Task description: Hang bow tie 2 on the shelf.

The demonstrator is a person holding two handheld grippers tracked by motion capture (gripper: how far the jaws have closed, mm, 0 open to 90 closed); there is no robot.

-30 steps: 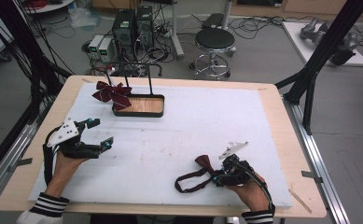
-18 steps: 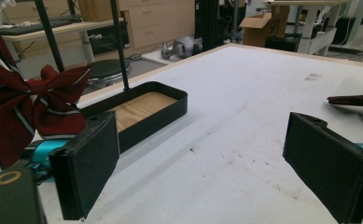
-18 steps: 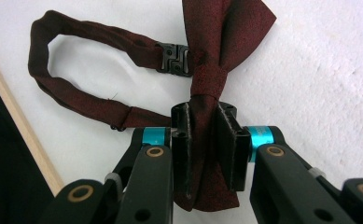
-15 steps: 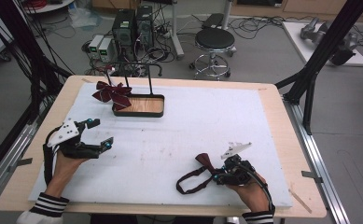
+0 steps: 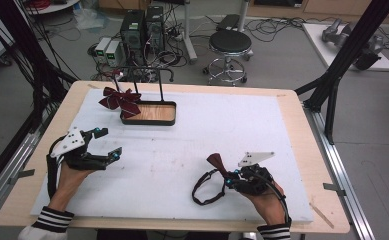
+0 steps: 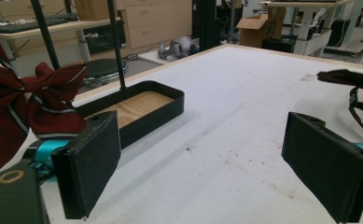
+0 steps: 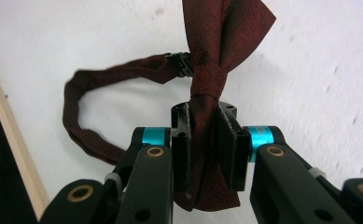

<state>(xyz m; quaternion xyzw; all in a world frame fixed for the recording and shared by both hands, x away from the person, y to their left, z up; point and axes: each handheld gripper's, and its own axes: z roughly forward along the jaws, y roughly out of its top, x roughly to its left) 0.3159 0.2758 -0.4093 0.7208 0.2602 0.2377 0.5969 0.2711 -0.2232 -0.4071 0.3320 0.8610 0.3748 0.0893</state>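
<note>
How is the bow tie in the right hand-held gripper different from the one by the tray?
The plain bow tie is solid dark red; the striped bow tie carries pale stripes. The plain one is clamped in the right hand-held gripper, strap trailing; the striped one hangs untouched beside the tray. Both are dark red.

Fingers (image 7: 237, 149) clamped on bow tie (image 7: 216, 56)
</note>
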